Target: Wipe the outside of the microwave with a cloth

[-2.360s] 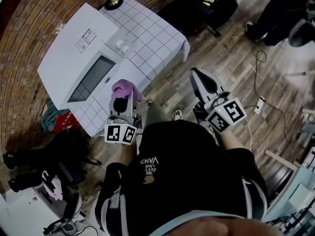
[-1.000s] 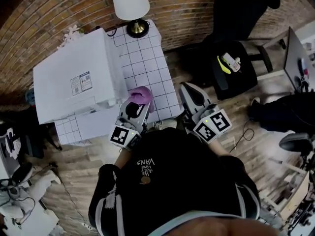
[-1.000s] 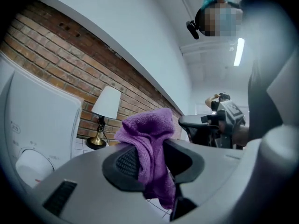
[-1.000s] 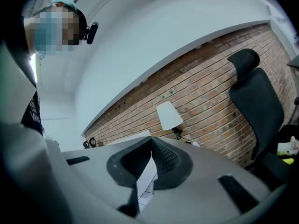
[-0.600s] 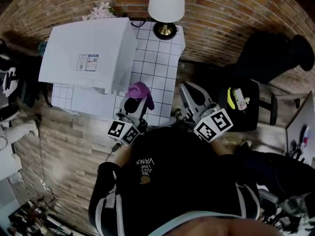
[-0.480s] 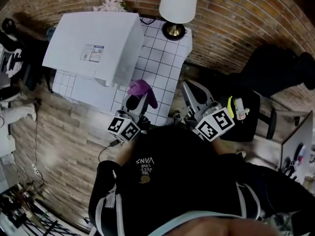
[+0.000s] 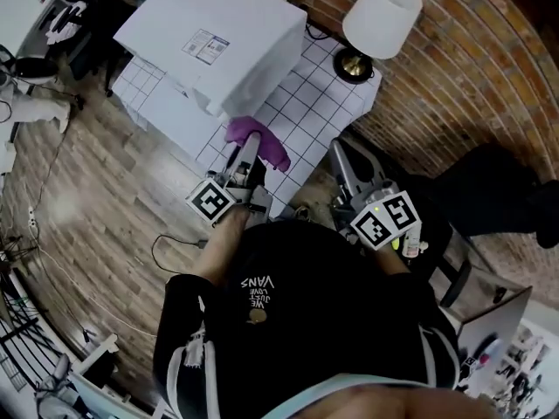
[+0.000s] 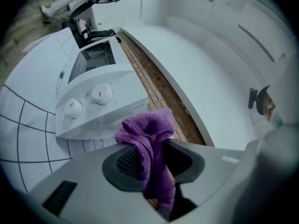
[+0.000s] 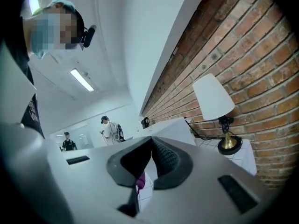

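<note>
Left jaws: the left gripper (image 8: 152, 157) is clamped on a purple cloth (image 8: 148, 141); the fabric bunches above the tips and hangs down between the pads.
Right jaws: the right gripper (image 9: 150, 146) has its tips pressed together with nothing between them.
Cloth: in the head view the cloth (image 7: 271, 147) sticks out past the left gripper (image 7: 247, 157), just beside the near corner of the microwave (image 7: 218, 42). Whether it touches cannot be told.
Microwave: a white box on a table (image 7: 323, 112) with a grid-pattern cover. The left gripper view shows the microwave (image 8: 98, 87) from its two-knob end, ahead and left of the cloth.
Left arm: stretched forward from the body, gripper pointing at the microwave.
Right arm: held close in, with the right gripper (image 7: 342, 154) over the table's near edge, well apart from the microwave and aimed toward the lamp (image 9: 212, 97) and brick wall (image 9: 243, 41).
</note>
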`<state>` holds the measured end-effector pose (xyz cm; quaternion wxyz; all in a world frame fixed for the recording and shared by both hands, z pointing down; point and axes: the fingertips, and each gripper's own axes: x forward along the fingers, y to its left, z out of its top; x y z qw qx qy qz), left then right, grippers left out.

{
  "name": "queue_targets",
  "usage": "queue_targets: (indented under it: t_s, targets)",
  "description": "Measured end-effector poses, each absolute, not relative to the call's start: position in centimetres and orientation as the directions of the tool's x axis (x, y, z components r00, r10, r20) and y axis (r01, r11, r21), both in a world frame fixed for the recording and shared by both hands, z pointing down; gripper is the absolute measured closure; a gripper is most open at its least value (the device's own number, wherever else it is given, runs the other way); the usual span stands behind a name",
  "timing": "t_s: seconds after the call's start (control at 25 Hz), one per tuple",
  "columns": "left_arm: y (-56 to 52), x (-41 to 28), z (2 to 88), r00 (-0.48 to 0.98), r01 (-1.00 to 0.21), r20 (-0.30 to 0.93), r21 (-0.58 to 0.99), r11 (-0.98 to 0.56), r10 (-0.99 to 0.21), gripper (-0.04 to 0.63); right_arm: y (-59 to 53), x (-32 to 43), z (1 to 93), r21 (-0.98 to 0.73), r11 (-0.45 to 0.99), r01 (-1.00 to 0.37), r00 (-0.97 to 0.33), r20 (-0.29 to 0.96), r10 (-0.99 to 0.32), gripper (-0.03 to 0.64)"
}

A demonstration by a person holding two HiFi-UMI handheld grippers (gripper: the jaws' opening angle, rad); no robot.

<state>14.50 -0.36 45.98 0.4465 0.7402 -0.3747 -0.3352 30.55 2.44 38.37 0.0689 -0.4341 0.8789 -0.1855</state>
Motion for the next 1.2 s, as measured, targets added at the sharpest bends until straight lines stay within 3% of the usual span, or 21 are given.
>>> queue_targets:
  t_s: [0.4,1.2]
  targets:
    - [-3.6,14.1,45.3,0.430,-0.047,-0.244,0.956,-0.291,-0.869,0.466,1.7,30.2,37.9,-0.372,0.558,-0.742,-0.613,0.040,-0.789,0.617]
    - [-16.4,21.0,44.7,0.399,0.047,-0.354,0.929,-0.366,-0.846,0.466,1.4,36.7,38.6,-0.372,0.360,-0.855,-0.422,0.096,-0.902,0.617]
